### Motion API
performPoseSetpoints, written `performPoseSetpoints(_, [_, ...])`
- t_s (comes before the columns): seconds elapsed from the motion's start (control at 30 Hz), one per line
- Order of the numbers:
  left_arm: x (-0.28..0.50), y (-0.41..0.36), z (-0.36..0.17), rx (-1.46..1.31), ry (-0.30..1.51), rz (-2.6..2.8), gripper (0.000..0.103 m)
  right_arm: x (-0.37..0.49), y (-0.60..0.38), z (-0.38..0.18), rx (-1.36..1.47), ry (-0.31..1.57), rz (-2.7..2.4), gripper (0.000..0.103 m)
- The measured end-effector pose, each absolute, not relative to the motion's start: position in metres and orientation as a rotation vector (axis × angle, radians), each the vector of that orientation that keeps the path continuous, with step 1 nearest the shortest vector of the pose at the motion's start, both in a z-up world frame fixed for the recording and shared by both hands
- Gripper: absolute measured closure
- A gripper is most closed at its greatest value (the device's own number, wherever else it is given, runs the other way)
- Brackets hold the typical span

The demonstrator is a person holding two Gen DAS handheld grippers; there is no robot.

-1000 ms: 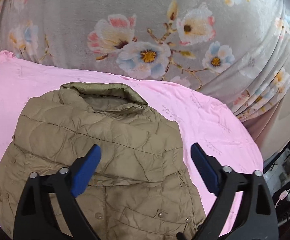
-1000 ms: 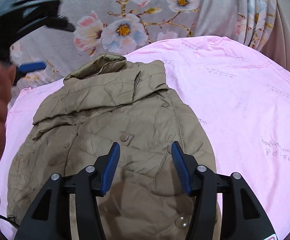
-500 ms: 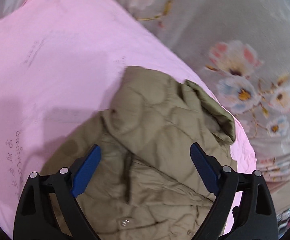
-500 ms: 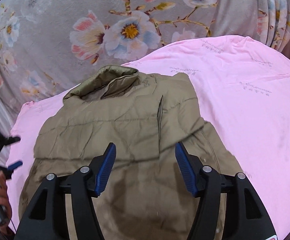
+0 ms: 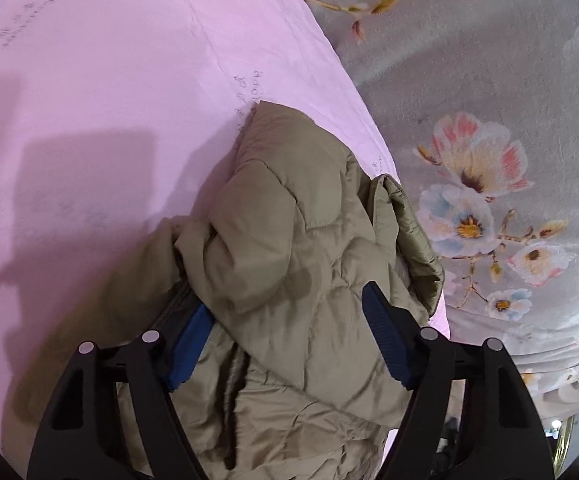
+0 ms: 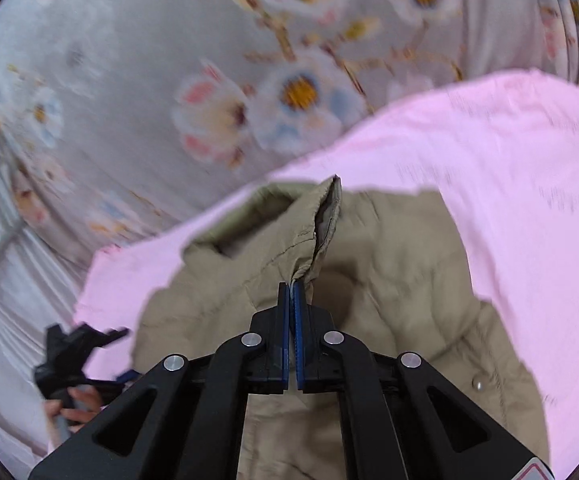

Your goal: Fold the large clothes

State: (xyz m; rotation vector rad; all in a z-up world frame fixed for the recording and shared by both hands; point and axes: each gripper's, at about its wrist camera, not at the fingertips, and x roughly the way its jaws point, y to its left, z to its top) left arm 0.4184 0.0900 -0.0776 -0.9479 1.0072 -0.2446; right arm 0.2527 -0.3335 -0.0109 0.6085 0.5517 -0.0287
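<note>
Pink sheet [image 5: 89, 80] before me: smooth, covering the work surface, printed with faint small script, hard-edged shadows across it. Grey floral fabric [image 5: 489, 100] beyond the sheet: pink, white and blue blossoms, hanging in folds at my far right. Pale pleated cloth [image 6: 5, 300] at my left.

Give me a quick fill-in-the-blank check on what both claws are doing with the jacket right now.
1. The right claw is ____ on a pinch of the jacket beside its collar.
2. The left claw has its jaws ____, one finger tucked under a bulging fold.
3. The jacket lies on a ____ sheet.
4. The fabric behind the sheet is printed with ____.

Missing words: shut; open; pink; flowers
</note>
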Motion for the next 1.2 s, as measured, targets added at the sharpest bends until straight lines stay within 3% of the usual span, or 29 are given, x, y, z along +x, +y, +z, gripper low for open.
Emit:
performPoseSetpoints(0.13, [0.430,0.084,-0.084,-0.884,1.029,-0.194,0.057,0.244,-0.332,0.027,0.529,0.472,-0.023,0.101])
performPoseSetpoints(0.2, [0.431,0.082,-0.086,-0.824,1.041,-0.159,0.077,0.242,-0.333,0.031,0.495,0.477,-0.041,0.101])
performPoseSetpoints(0.3, [0.424,0.079,-0.083,-0.694,1.011,-0.090,0.091,0.248,-0.333,0.012,0.448,0.551,-0.087,0.101])
performPoseSetpoints(0.4, [0.415,0.072,-0.078,-0.535,0.987,-0.019,0.094,0.256,-0.330,-0.027,0.409,0.668,-0.145,0.101])
performPoseSetpoints(0.57, [0.405,0.066,-0.081,-0.375,0.973,0.022,0.095,0.260,-0.325,-0.086,0.412,0.816,-0.176,0.101])
performPoseSetpoints(0.7, [0.405,0.058,-0.084,-0.292,0.960,0.050,0.095,0.267,-0.315,-0.100,0.347,0.858,-0.188,0.100])
performPoseSetpoints(0.83, [0.392,0.042,-0.071,-0.145,0.903,0.091,0.092,0.259,-0.314,-0.093,0.313,0.861,-0.215,0.088])
performPoseSetpoints(0.87, [0.385,0.041,-0.065,-0.125,0.890,0.089,0.090,0.252,-0.315,-0.087,0.304,0.847,-0.242,0.079])
performPoseSetpoints(0.97, [0.362,0.033,-0.032,-0.051,0.803,0.088,0.076,0.226,-0.316,-0.058,0.292,0.731,-0.310,0.070])
performPoseSetpoints(1.1, [0.355,0.004,0.006,-0.031,0.712,0.040,0.064,0.232,-0.303,-0.026,0.300,0.670,-0.240,0.070])
performPoseSetpoints(1.2, [0.366,-0.030,0.012,-0.043,0.726,-0.014,0.060,0.256,-0.283,-0.022,0.306,0.678,-0.170,0.077])
